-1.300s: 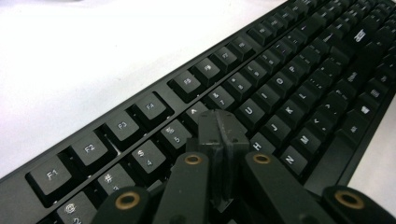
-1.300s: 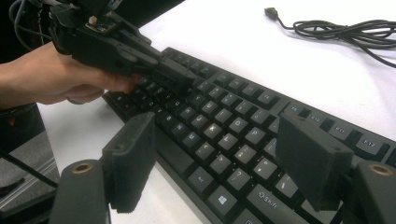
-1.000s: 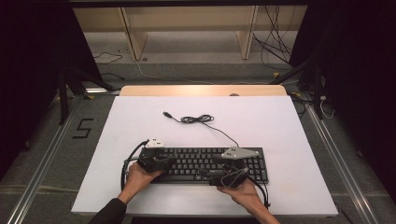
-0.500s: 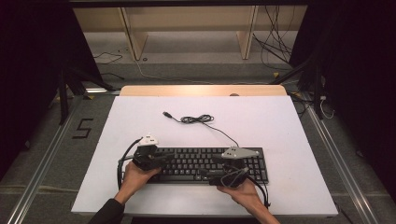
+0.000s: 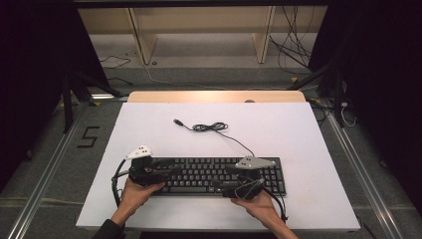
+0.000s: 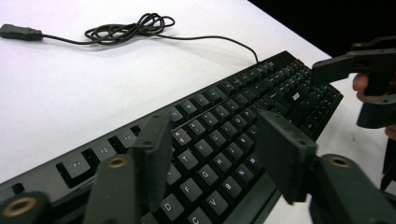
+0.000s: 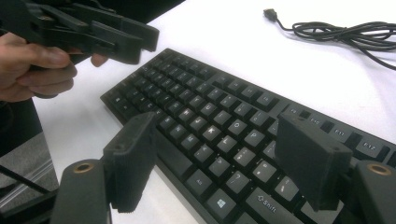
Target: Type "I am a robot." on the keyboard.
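Since the earlier frame the left gripper [image 5: 171, 172] has been lifting off the left end of the flat black plastic computer keyboard [image 5: 211, 174], its jaws just opening; they are now standing apart above the keys with nothing between them. The right gripper [image 5: 229, 177] is hovering open-jawed over the right half. The keyboard is lying near the white table's [image 5: 278, 129] front edge, its thin black cable [image 5: 211, 127] coiling behind.
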Motion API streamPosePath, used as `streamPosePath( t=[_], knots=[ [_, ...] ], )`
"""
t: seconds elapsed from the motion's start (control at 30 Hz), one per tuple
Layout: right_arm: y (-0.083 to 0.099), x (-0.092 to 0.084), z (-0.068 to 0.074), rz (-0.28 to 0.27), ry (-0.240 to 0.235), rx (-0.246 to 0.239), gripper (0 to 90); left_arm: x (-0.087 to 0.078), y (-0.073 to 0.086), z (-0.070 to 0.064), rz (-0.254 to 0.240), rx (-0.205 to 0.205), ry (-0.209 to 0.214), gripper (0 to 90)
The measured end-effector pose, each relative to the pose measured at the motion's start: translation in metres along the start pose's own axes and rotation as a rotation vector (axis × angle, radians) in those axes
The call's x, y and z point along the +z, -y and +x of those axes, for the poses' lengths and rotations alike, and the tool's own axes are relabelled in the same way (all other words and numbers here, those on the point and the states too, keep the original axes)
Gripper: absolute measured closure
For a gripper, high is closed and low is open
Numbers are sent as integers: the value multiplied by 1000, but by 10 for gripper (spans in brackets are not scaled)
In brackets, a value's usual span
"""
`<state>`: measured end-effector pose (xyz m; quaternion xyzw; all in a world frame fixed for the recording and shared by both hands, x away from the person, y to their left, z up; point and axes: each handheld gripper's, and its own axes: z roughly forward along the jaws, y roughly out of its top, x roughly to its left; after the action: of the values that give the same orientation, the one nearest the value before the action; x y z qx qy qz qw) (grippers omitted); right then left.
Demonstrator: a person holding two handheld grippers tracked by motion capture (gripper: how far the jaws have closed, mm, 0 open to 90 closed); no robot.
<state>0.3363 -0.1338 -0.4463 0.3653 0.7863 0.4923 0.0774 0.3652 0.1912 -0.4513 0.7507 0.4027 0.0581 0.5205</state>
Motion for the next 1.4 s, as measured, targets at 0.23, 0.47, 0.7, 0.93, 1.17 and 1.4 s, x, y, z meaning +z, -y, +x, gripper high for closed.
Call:
streamPosePath(
  t=[0.23,0.47,0.7,0.93,1.17,1.4],
  knots=[
    [0,1,0,3,0,-1,307,-10,5,-2,-28,-2,1,366],
    [-1,3,0,8,-1,-2,314,-16,10,-3,-42,-7,-11,315],
    [-1,6,0,14,-1,-5,326,-21,13,-3,-49,-13,-16,290],
    [-3,9,-1,26,1,-9,381,-23,16,-3,-57,-17,-24,283],
    [-4,16,-2,56,8,-14,538,-26,19,-3,-61,-13,-29,274],
    [-2,22,-4,92,6,-25,722,-29,22,-4,-65,-8,-31,266]
  ],
)
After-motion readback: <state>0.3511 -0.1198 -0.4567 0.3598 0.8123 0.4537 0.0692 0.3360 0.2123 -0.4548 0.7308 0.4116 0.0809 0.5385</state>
